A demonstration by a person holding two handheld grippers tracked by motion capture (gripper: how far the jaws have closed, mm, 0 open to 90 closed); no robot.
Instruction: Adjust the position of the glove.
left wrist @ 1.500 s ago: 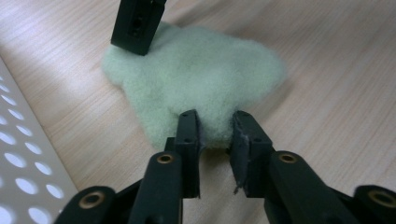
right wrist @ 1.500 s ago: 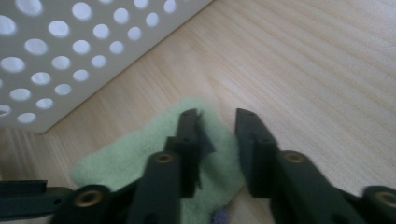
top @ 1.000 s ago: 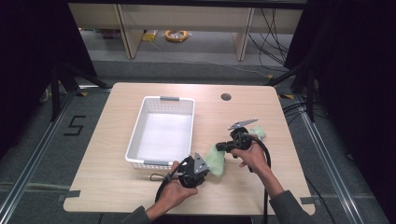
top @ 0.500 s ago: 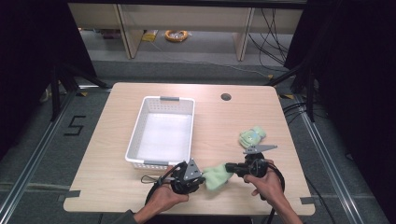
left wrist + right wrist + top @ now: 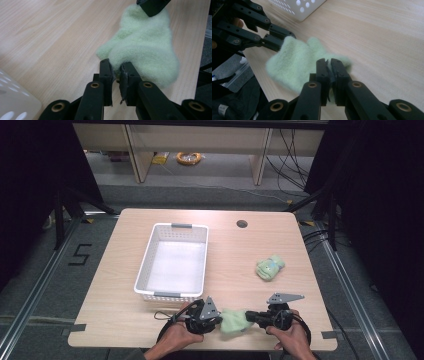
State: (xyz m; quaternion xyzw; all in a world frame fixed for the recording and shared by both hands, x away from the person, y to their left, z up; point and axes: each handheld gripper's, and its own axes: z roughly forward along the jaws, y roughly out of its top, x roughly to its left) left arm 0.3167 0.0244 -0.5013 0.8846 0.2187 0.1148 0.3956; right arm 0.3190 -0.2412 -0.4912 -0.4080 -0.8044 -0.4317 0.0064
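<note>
While both grippers pinch the pale green fuzzy sock (image 5: 235, 321) at the tabletop's (image 5: 240, 255) near edge, left gripper (image 5: 216, 320) and right gripper (image 5: 250, 316) clamped on opposite ends, stretching or folding seems in hand; next, likely the white basket (image 5: 145, 270).

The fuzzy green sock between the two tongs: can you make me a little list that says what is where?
held thing: fuzzy green sock, near the table's front edge
left tongs: shut on one end of the sock
right tongs: shut on the other end
second green sock: lying bunched up on the table, right of the basket, untouched
white basket: nothing inside that I can see
</note>
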